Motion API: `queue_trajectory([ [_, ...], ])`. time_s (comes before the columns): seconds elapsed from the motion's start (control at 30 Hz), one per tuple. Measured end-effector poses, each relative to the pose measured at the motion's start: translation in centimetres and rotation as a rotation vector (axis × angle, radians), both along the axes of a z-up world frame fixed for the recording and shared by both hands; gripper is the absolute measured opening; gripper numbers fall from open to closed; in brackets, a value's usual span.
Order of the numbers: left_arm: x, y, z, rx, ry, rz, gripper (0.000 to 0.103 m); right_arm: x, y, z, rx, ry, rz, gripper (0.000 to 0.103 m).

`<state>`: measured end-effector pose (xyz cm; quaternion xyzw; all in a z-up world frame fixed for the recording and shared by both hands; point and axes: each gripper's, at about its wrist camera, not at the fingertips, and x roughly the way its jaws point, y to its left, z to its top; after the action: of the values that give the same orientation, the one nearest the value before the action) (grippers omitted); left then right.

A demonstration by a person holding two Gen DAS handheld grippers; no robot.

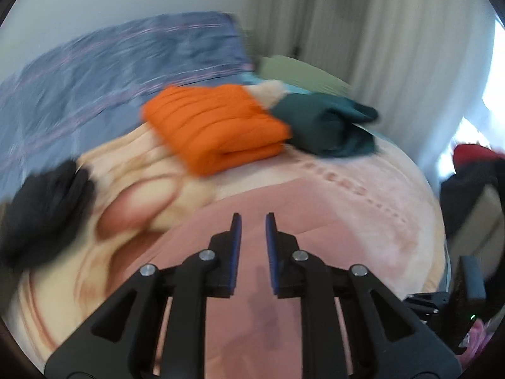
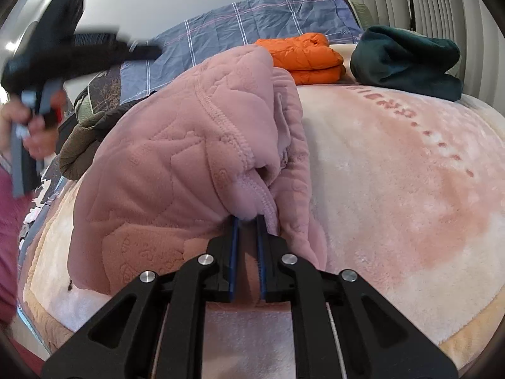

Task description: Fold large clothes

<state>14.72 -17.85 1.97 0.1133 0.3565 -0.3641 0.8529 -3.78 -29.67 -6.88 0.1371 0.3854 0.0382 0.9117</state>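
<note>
Right gripper (image 2: pixel 247 218) is clamped on the zipper edge of the pink quilted jacket (image 2: pixel 164 170), its blue-lined fingers (image 2: pixel 233 240) pinching a bunched fold near the front of the bed. That jacket lies heaped on a pale pink and cream plush blanket (image 2: pixel 394 189), raised to a crumpled peak with its embossed stitching and zipper teeth showing. Left gripper (image 1: pixel 253 219) is nearly closed with nothing between its fingers, only a narrow gap over pink fabric; in the right wrist view it appears blurred at the far left, held in a hand (image 2: pixel 30 129). Farther back on the blanket sit a folded orange puffer jacket (image 2: pixel 307 57) and, to its right, a rolled dark teal garment (image 2: pixel 407 60). A blue checked sheet (image 2: pixel 252 22) covers the far end of the bed, with white curtains (image 2: pixel 442 3) behind. An olive-brown garment (image 2: pixel 82 142) lies partly hidden behind the jacket. The left wrist view is heavily smeared, and a black shape (image 1: pixel 44 208) at its left cannot be made out.
</note>
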Motion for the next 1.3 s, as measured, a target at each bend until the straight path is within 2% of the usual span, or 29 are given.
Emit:
queue_trajectory([
  [0.1, 0.0, -4.9, -2.3, 0.116, -0.004, -0.079, 0.026, -0.1, 0.1, 0.0, -0.009, -0.001, -0.002, 0.009],
  [0.13, 0.8, -6.7, -5.0, 0.182, 0.031, -0.087, 0.026, -0.1, 0.1, 0.0, -0.007, -0.001, -0.003, 0.009],
  [0.2, 2.1, -8.5, -9.5, 0.295, 0.043, -0.062, 0.027, -0.2, -0.1, 0.0, -0.010, -0.001, -0.010, 0.010],
  [0.27, 2.5, -8.8, -10.0, 0.293, 0.068, -0.053, 0.027, -0.2, -0.3, 0.0, -0.016, 0.000, -0.010, 0.010],
  [0.37, 1.7, -8.8, -9.5, 0.316, 0.037, -0.062, 0.026, -0.5, -1.2, 0.7, 0.030, -0.015, 0.029, 0.012],
  [0.47, 1.2, -8.5, -9.3, 0.293, 0.036, -0.057, 0.026, -0.5, -2.3, 2.4, 0.092, -0.019, 0.034, 0.013],
  [0.5, 1.3, -8.5, -9.3, 0.288, 0.040, -0.056, 0.026, -0.6, -2.5, 3.5, 0.105, -0.050, 0.035, 0.013],
  [0.63, 1.0, -8.9, -9.2, 0.297, 0.028, -0.059, 0.025, 0.0, -1.4, 6.7, 0.029, -0.182, 0.084, 0.013],
  [0.7, 1.6, -8.6, -9.4, 0.289, 0.029, -0.059, 0.025, 1.5, -1.1, 5.9, 0.009, -0.157, 0.076, 0.012],
  [0.73, 1.7, -8.4, -9.4, 0.279, 0.037, -0.057, 0.025, 2.7, -1.2, 4.3, 0.029, -0.098, 0.074, 0.007],
  [0.77, 1.9, -8.2, -9.5, 0.266, 0.049, -0.053, 0.025, 3.9, -1.6, 2.4, 0.058, -0.044, 0.077, 0.000],
  [0.83, 2.4, -8.0, -9.7, 0.243, 0.079, -0.036, 0.026, 4.9, -3.1, -0.7, 0.157, -0.001, 0.064, 0.000],
  [0.87, 2.3, -8.1, -9.7, 0.247, 0.072, -0.037, 0.026, 4.8, -3.6, -0.9, 0.196, -0.005, 0.056, 0.000],
  [0.9, 2.1, -8.3, -9.7, 0.259, 0.057, -0.039, 0.026, 4.5, -3.3, -0.6, 0.162, -0.006, 0.046, 0.000],
  [1.0, 1.3, -8.5, -9.3, 0.280, 0.001, -0.032, 0.026, 4.1, -0.2, 0.1, -0.090, -0.030, 0.038, 0.000],
  [1.03, 0.9, -8.2, -8.7, 0.270, -0.021, -0.026, 0.028, 4.0, 0.4, 0.3, -0.126, -0.033, 0.032, 0.000],
  [1.1, -0.1, -6.8, -6.9, 0.218, -0.054, 0.008, 0.030, 3.9, 0.5, 0.2, -0.138, -0.042, 0.028, 0.000],
  [1.17, -1.7, -3.8, -4.6, 0.131, -0.063, 0.051, 0.038, 3.6, 0.0, 0.0, -0.122, -0.050, 0.025, 0.000],
  [1.23, -3.6, -1.0, -3.1, 0.083, -0.095, 0.053, 0.043, 3.5, -1.1, -0.2, -0.061, -0.060, 0.035, 0.000],
  [1.3, -6.5, 2.3, -2.3, 0.066, -0.136, 0.065, 0.050, 3.4, -1.8, -0.2, -0.002, -0.064, 0.047, 0.000],
])
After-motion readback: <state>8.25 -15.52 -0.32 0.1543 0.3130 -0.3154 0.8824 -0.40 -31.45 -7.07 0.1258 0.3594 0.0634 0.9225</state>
